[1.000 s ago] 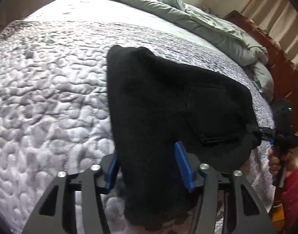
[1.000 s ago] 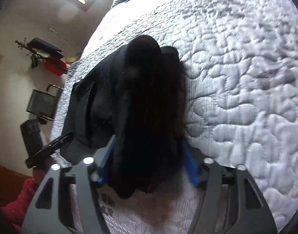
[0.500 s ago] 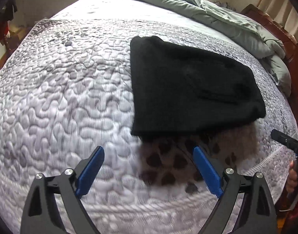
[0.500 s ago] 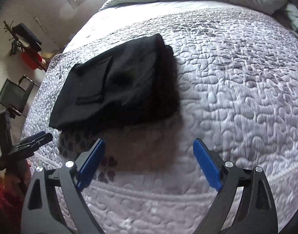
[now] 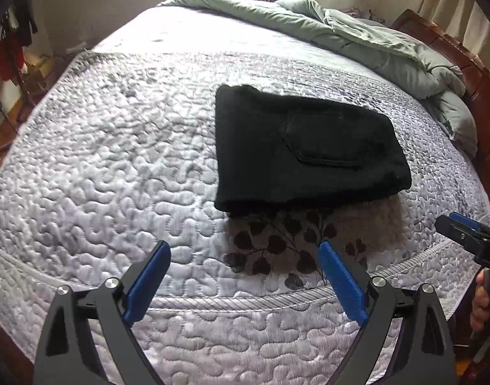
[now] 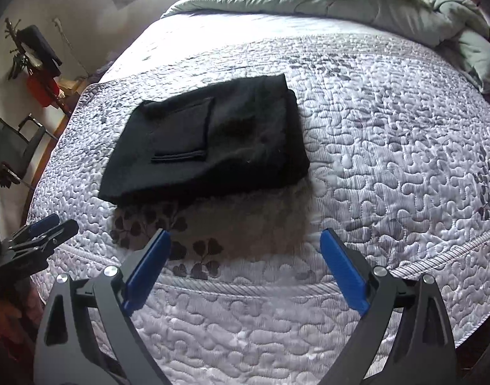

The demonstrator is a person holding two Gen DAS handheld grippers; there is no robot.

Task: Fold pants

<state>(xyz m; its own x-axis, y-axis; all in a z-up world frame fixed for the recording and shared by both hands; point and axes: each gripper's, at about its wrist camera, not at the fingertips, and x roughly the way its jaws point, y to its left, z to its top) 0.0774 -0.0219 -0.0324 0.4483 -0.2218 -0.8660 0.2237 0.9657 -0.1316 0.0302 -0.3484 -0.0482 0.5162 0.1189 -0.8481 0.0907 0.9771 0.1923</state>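
Both claws have let go and pulled back: your left claw (image 5: 243, 284) and right claw (image 6: 245, 271) hang spread wide, empty. Ahead of them, the black pants (image 5: 306, 150) lie folded on the bed (image 5: 116, 160); folding looks finished.

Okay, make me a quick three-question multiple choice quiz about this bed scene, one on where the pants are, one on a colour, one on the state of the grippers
1. Where do the pants lie?
A. on the quilted bedspread
B. on the chair
C. in the right gripper

2. What colour are the fingers?
A. red
B. blue
C. green

3. How is the left gripper now?
A. shut on the pants
B. shut, holding nothing
C. open, holding nothing

Answers: 1 A, the folded pants rest flat on the bedspread; 2 B, blue pads show in both views; 3 C, its fingers are spread apart, short of the pants.
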